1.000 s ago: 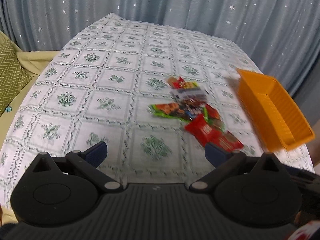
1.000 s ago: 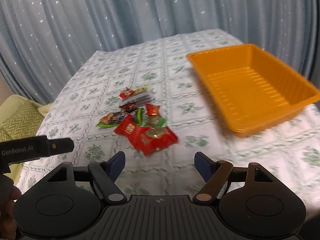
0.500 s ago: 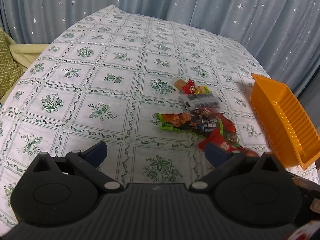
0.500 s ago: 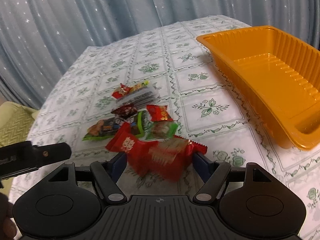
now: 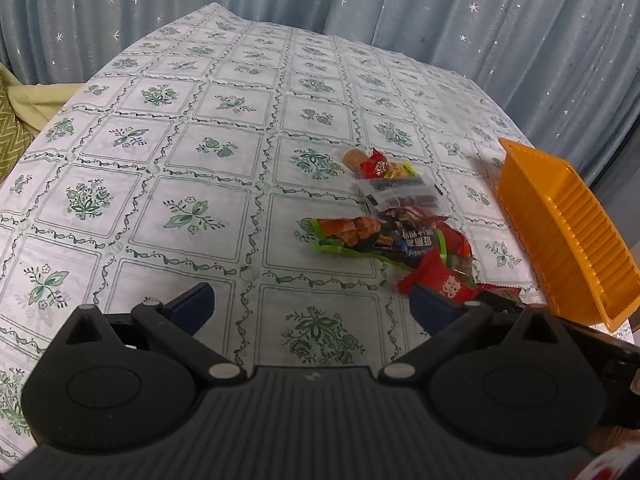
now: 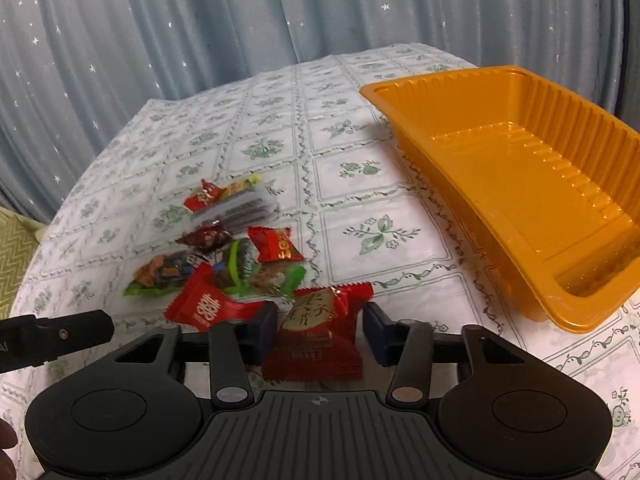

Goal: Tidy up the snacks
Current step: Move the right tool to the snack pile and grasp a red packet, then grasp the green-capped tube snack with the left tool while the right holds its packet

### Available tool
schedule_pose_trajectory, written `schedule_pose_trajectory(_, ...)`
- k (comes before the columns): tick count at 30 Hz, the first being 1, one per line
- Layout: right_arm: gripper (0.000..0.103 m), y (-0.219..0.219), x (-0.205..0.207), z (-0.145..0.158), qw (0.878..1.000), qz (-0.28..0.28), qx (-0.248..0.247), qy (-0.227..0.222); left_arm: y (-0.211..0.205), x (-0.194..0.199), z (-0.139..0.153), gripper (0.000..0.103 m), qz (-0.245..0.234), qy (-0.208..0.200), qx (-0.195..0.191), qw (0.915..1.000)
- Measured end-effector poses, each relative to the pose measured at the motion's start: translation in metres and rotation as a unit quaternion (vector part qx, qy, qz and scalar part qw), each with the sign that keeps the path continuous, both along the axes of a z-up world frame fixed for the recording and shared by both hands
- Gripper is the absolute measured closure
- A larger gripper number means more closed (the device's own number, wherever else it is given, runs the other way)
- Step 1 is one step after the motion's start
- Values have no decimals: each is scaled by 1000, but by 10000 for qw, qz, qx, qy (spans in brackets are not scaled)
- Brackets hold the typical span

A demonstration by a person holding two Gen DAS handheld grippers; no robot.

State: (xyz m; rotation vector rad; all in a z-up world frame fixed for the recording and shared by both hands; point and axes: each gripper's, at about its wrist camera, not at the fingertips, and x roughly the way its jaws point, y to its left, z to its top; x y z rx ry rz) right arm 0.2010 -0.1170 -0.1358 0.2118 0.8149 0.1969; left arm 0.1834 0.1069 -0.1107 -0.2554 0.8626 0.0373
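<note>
A pile of small snack packets (image 5: 392, 232) (image 6: 224, 248) lies on the flowered tablecloth, left of an orange plastic tray (image 6: 500, 160) (image 5: 560, 220) that holds nothing. My right gripper (image 6: 320, 326) is low at the near edge of the pile. Its jaws are closing, and a red snack packet (image 6: 316, 332) with gold print sits between them, both pads against its sides. Another red packet (image 6: 204, 308) lies just left of it. My left gripper (image 5: 312, 306) hovers open over bare cloth left of the pile, nothing between its fingers.
A blue curtain with small stars (image 6: 200, 20) hangs behind the table. A green zigzag cushion (image 5: 8, 140) lies beyond the table's left edge. Part of the left gripper's body (image 6: 56, 336) reaches in at the left of the right wrist view.
Both grippers came down and closer to the pile. The right jaws narrowed from wide open to close around the red packet. The left jaws stayed open.
</note>
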Motion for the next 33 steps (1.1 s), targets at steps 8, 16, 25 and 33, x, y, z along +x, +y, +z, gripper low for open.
schedule_pose_trajectory(8,66,-3,-6,4,9995,104,-267,-149,-2,9,-6,0,-307,-13,137,9994)
schedule_pose_trajectory(16,66,-12,-10,4,9995,73,-238,-180,-11,44,-14,16,-1475,-234,967,9840)
schedule_pose_trajectory(25,66,-15,-9,3,9996,53,-198,-195,-36,78,-21,25,-3054,-590,1467,9390)
schedule_pose_trajectory(33,66,-20,-10,3,9997,4,-168,-176,-41,97,-27,62,-3903,-285,1240,9118)
